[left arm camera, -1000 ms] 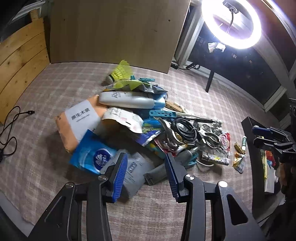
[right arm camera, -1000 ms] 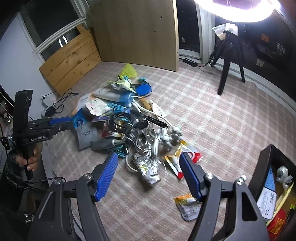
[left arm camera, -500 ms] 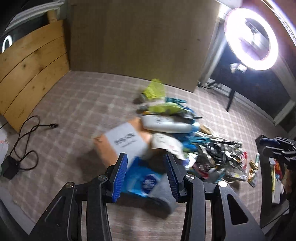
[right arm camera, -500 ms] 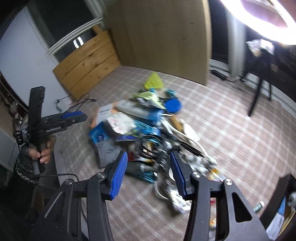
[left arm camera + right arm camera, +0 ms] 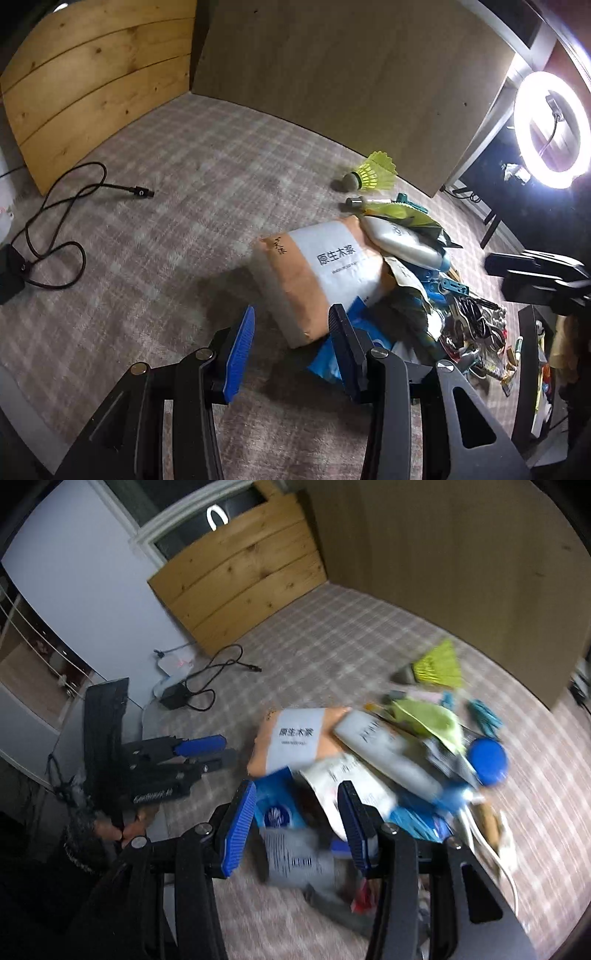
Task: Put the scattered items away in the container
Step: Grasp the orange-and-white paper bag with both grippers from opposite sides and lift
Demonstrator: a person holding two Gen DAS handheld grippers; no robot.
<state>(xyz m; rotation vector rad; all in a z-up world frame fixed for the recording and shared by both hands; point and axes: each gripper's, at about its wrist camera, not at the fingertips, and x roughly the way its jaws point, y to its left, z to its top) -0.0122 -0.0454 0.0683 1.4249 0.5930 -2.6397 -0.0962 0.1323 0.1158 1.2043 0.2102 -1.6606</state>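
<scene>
A heap of scattered items lies on the checked carpet (image 5: 184, 177): an orange tissue pack (image 5: 321, 273), a blue tissue pack (image 5: 365, 332), a white bottle (image 5: 402, 240) and a yellow shuttlecock (image 5: 376, 173). My left gripper (image 5: 291, 332) hangs open above the orange pack's near corner, holding nothing. The black container (image 5: 528, 350) stands at the far right. In the blurred right wrist view, my right gripper (image 5: 295, 819) hovers over the blue tissue pack (image 5: 277, 808) and a grey pack (image 5: 295, 860). Its jaws are closing, with nothing gripped between them. The left gripper (image 5: 184, 753) shows at left.
A black cable and adapter (image 5: 55, 221) lie on the carpet at the left. Wooden boards (image 5: 92, 85) and a brown panel (image 5: 351, 74) close off the back. A ring light (image 5: 550, 129) glares at the right. Keys and small packets (image 5: 476, 332) lie beside the container.
Both grippers have swung left across the heap, from its right side to the tissue packs. The right gripper's jaws have narrowed from wide open. The left jaws kept their gap.
</scene>
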